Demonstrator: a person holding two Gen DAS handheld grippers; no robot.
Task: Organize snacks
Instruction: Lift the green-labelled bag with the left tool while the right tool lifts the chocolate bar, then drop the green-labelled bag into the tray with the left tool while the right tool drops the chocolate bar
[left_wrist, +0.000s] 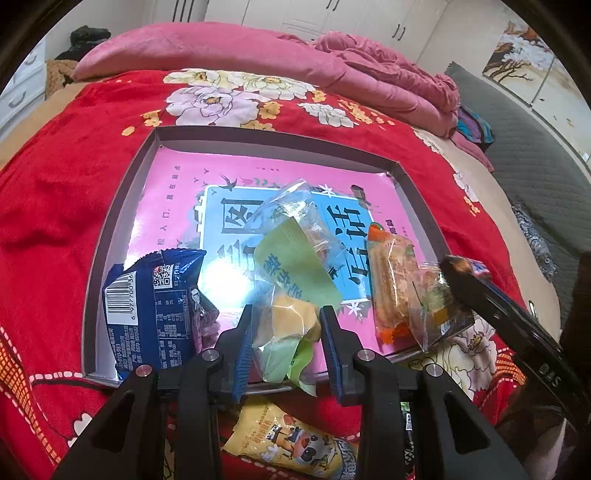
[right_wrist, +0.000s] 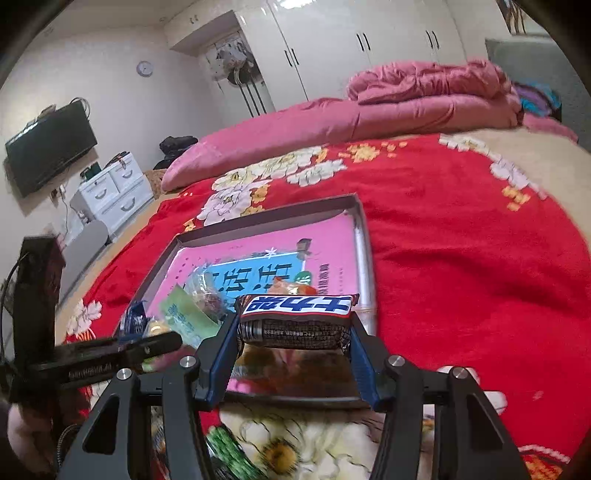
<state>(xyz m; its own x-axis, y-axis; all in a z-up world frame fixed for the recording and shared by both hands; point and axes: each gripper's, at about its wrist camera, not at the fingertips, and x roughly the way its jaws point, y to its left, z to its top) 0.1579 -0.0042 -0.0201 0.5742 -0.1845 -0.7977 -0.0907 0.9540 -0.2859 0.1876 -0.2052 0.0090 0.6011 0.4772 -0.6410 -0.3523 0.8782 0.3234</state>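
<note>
Holding two grippers over a bed covered by a red floral blanket (left_wrist: 66, 192), we work at a shallow grey-walled box (left_wrist: 122, 206) with a glossy pink printed bottom. Our left gripper (left_wrist: 286, 325) has its blue pads closed partway on a green-and-clear packet holding a yellow cake (left_wrist: 291, 317), which sits between the jaws above the near edge of the box. Our right gripper (right_wrist: 293, 328) has its jaws pressed against both ends of a dark chocolate bar wrapper with a white and blue label (right_wrist: 295, 321), lifted clear of the blanket in front of the near edge of the box; no earlier view lets us say more of its jaws.

Inside the box, a dark blue snack bag (left_wrist: 155, 310) with a barcode stands at the near left corner. A clear packet with a green label (left_wrist: 295, 243) lies near the middle, and an orange-trimmed packet of golden sticks (left_wrist: 391, 284) lies toward the right wall, with another clear packet (left_wrist: 439, 310) overlapping the near right corner. On the blanket outside the near edge lies a yellow cartoon-printed packet (left_wrist: 291, 443). A pink quilt (right_wrist: 424, 96) is bunched at the far end of the bed.
</note>
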